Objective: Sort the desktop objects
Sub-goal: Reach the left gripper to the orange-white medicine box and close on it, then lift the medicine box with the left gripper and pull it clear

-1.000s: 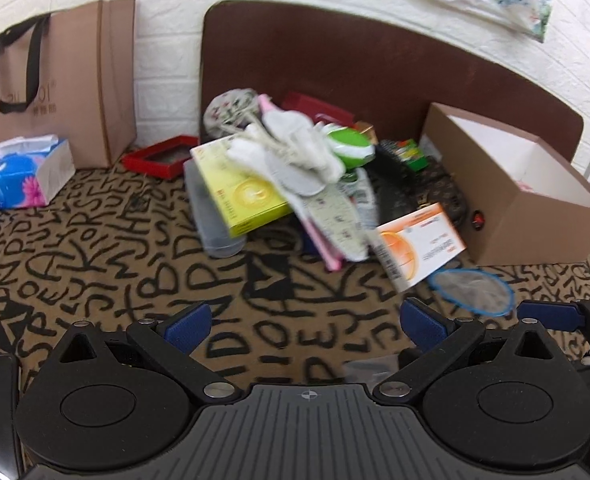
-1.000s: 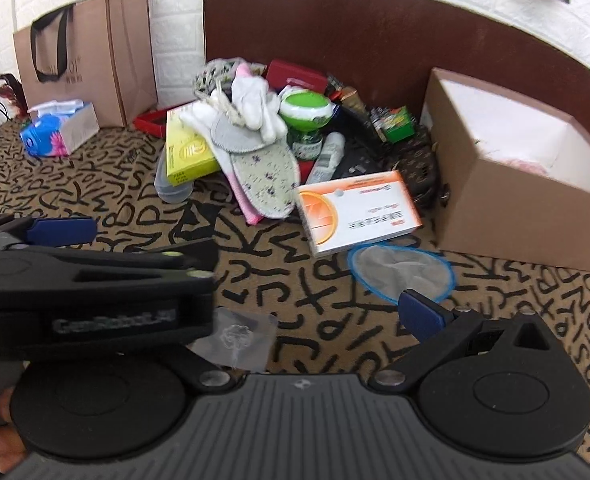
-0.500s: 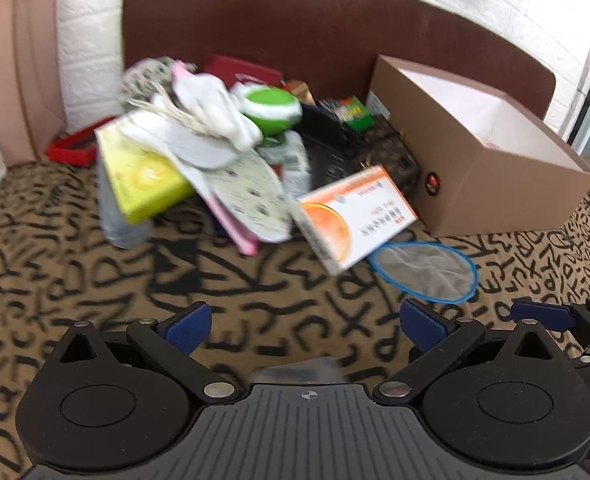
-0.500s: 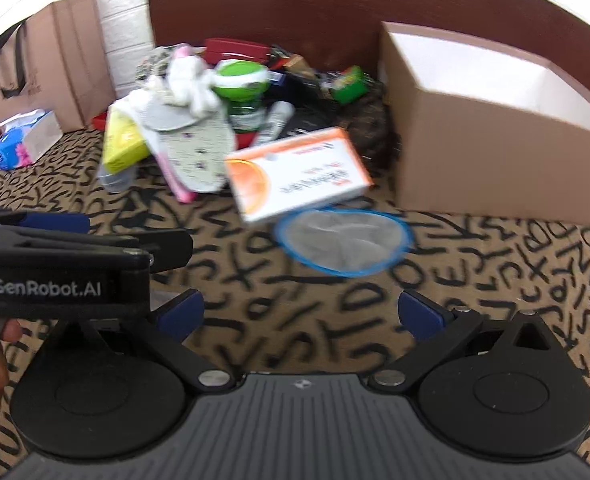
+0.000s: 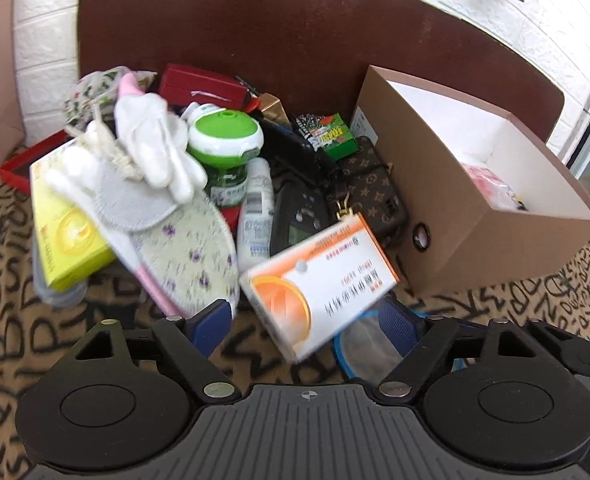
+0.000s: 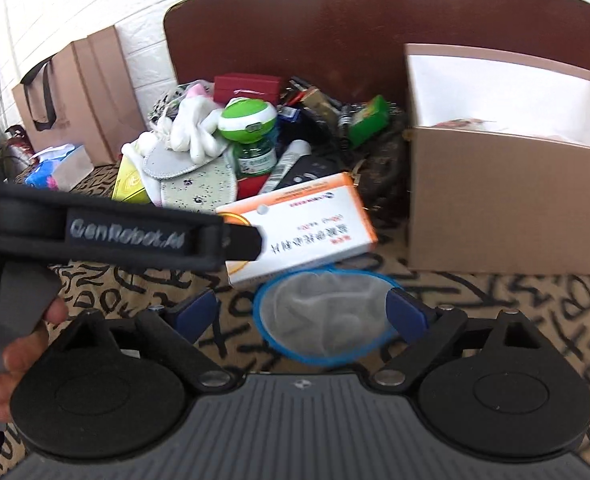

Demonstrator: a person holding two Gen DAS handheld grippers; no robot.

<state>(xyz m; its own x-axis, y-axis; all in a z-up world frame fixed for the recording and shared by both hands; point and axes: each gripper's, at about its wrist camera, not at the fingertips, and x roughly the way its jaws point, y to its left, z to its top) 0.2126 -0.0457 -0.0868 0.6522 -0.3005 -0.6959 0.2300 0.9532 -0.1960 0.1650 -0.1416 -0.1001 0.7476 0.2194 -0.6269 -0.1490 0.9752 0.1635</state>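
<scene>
An orange-and-white medicine box [image 5: 319, 284] lies at the front of a pile of objects, also in the right wrist view [image 6: 311, 224]. My left gripper [image 5: 309, 316] is open, its blue fingertips either side of the box's near end. A blue-rimmed round mesh pouch [image 6: 327, 316] lies flat on the patterned cloth; it also shows in the left wrist view [image 5: 369, 348]. My right gripper [image 6: 303, 312] is open, its fingertips on either side of the pouch. The left gripper's body [image 6: 127, 236] crosses the right wrist view at left.
An open brown cardboard box [image 5: 467, 200] stands at the right. The pile holds a yellow box [image 5: 63, 232], white gloves [image 5: 155, 148], a flowered insole [image 5: 187, 252], a green-lidded jar [image 5: 225, 136], a white tube [image 5: 255, 216] and a brown patterned wallet [image 5: 371, 192]. A paper bag [image 6: 79, 92] stands far left.
Both grippers have moved forward toward the pile. The medicine box now sits between the left fingertips and the mesh pouch between the right ones. Both stay open.
</scene>
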